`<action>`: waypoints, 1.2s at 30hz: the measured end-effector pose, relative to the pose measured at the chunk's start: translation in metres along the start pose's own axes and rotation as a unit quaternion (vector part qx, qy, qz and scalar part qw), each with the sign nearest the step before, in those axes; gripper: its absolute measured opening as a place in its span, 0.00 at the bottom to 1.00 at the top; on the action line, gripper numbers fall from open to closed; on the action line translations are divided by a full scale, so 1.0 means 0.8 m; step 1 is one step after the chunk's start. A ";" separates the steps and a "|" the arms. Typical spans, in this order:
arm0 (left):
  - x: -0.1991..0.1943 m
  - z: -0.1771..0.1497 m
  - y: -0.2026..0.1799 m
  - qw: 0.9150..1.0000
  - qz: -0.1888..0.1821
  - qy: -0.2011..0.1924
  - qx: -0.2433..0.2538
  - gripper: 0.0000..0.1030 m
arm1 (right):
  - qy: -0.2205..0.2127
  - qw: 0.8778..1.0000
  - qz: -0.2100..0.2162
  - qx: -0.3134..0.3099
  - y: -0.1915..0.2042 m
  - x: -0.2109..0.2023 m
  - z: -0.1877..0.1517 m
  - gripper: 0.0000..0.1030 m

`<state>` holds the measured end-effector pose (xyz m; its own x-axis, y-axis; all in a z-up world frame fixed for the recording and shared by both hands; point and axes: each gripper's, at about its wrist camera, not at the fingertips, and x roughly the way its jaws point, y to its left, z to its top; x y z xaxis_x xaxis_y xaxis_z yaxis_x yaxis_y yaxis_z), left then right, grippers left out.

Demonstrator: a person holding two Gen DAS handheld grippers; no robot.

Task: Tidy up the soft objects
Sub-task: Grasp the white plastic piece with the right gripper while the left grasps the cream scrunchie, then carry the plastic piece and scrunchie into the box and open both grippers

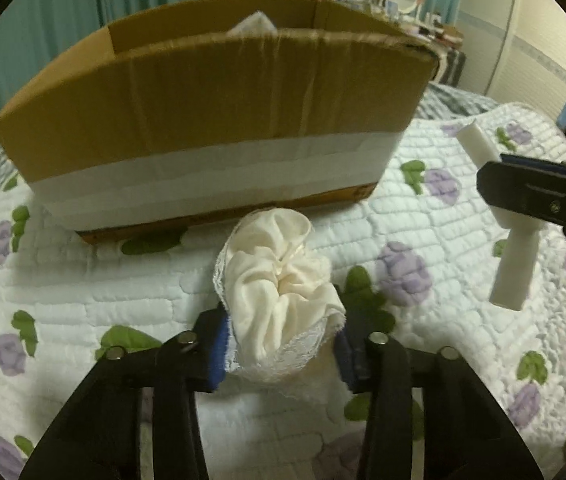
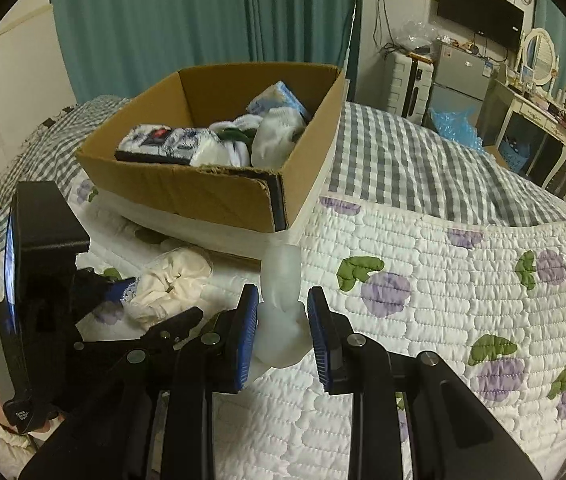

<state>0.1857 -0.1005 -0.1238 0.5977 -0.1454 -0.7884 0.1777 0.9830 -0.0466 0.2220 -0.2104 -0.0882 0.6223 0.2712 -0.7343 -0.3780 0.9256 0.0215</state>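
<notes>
My left gripper (image 1: 281, 344) is shut on a cream lace-edged cloth bundle (image 1: 279, 284), held just above the quilt in front of the cardboard box (image 1: 203, 120). The bundle also shows in the right wrist view (image 2: 171, 284). My right gripper (image 2: 283, 320) is shut on a white foam block (image 2: 281, 292), seen in the left wrist view as a long white bar (image 1: 513, 264) at the right. The box (image 2: 187, 192) holds several soft items: white socks (image 2: 275, 132), tissue packs (image 2: 163, 140) and a blue pack (image 2: 283, 96).
A quilted white bedspread with purple flowers (image 2: 423, 280) covers the bed, over a grey checked sheet (image 2: 403, 160). Teal curtains (image 2: 163, 20) hang behind. A fridge, a dressing table with a mirror and a wall television stand at the far right.
</notes>
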 end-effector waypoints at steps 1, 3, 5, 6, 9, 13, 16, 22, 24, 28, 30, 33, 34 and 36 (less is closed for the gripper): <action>-0.008 -0.001 -0.001 1.000 0.002 -0.005 0.004 0.39 | -0.004 1.000 0.000 0.002 0.000 -0.003 -0.001 0.24; -0.025 -0.003 -0.002 1.000 0.008 -0.017 0.011 0.39 | -0.010 1.000 0.000 0.012 0.000 -0.012 -0.004 0.24; -0.049 -0.005 -0.004 0.999 0.011 -0.030 0.016 0.38 | -0.016 1.000 -0.003 0.016 0.001 -0.019 -0.008 0.24; -0.056 -0.004 -0.003 0.999 0.011 -0.036 0.017 0.38 | -0.017 1.000 -0.002 0.019 0.002 -0.022 -0.009 0.24; -0.092 -0.002 0.000 0.998 0.012 -0.056 0.019 0.38 | -0.026 0.999 0.000 0.026 0.007 -0.038 -0.012 0.24; -0.146 0.003 0.005 0.996 0.016 -0.087 0.025 0.38 | -0.045 0.999 -0.003 0.024 0.017 -0.070 -0.008 0.24; -0.179 0.014 0.004 0.993 0.030 -0.109 0.032 0.38 | -0.060 0.998 -0.006 0.017 0.026 -0.099 0.001 0.24; -0.242 0.042 0.012 0.987 0.029 -0.157 0.020 0.38 | -0.102 0.995 -0.016 -0.002 0.051 -0.167 0.029 0.24; -0.260 0.052 0.016 0.984 0.034 -0.173 0.025 0.38 | -0.116 0.993 -0.019 -0.010 0.057 -0.186 0.042 0.24; -0.278 0.078 0.026 0.979 0.052 -0.195 0.037 0.38 | -0.139 0.990 -0.019 -0.019 0.062 -0.214 0.069 0.24; -0.277 0.095 0.033 0.977 0.059 -0.200 0.040 0.38 | -0.147 0.989 -0.018 -0.026 0.065 -0.222 0.086 0.24; -0.264 0.121 0.046 0.977 0.064 -0.202 0.040 0.38 | -0.156 0.987 -0.015 -0.031 0.067 -0.224 0.113 0.24; -0.254 0.131 0.051 0.977 0.067 -0.200 0.039 0.38 | -0.158 0.987 -0.012 -0.031 0.066 -0.221 0.125 0.24; -0.230 0.152 0.063 0.978 0.072 -0.195 0.033 0.38 | -0.157 0.987 -0.005 -0.031 0.065 -0.211 0.142 0.24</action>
<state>0.1798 -0.0375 0.0937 0.8703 -0.0505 -0.4899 0.1117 0.9890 0.0966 0.1753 -0.1778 0.1136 0.8041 0.3395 -0.4880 -0.4055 0.9135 -0.0326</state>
